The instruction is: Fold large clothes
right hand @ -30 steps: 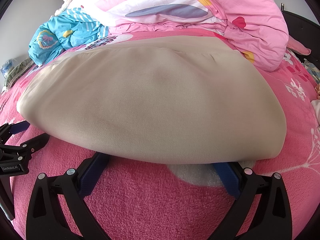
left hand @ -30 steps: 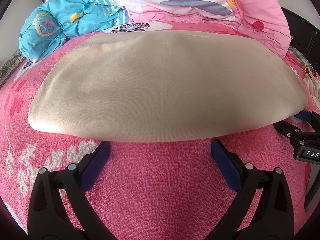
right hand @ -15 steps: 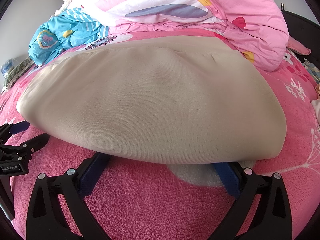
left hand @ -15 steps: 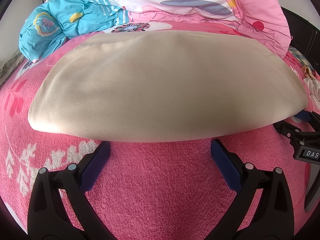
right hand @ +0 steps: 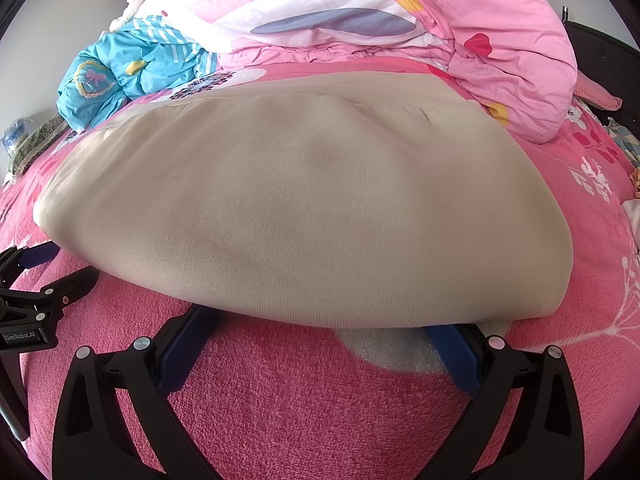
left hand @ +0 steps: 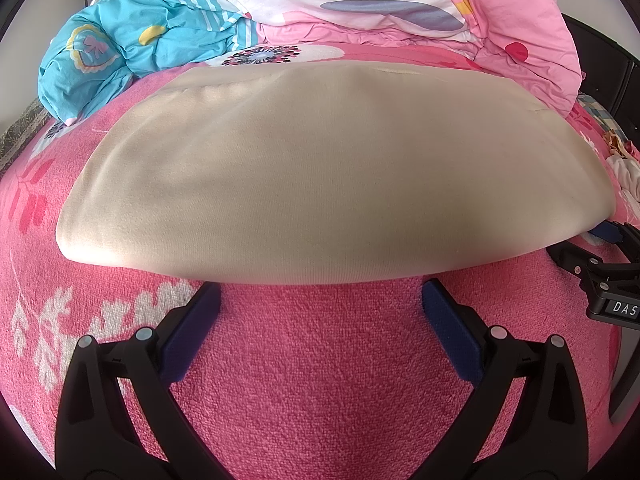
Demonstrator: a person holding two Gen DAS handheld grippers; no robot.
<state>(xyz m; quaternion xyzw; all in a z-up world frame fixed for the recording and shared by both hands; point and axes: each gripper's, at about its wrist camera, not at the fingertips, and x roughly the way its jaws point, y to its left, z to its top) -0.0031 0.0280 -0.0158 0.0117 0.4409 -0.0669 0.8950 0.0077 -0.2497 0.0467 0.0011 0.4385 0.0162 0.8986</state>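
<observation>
**Both tongs spread at garment's near edge**

Folded beige knit garment (left hand: 320,184) fills frame centre, flat on pink fleece bed cover (left hand: 320,360). Left tongs (left hand: 320,300) and right tongs (right hand: 320,324) both apart, blue-padded tips tucked under lower hem. Pink duvet (left hand: 480,20), blue bedding (left hand: 120,56) up top.

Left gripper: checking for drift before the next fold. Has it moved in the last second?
No. The left gripper sits unchanged against the beige garment's near edge.
</observation>
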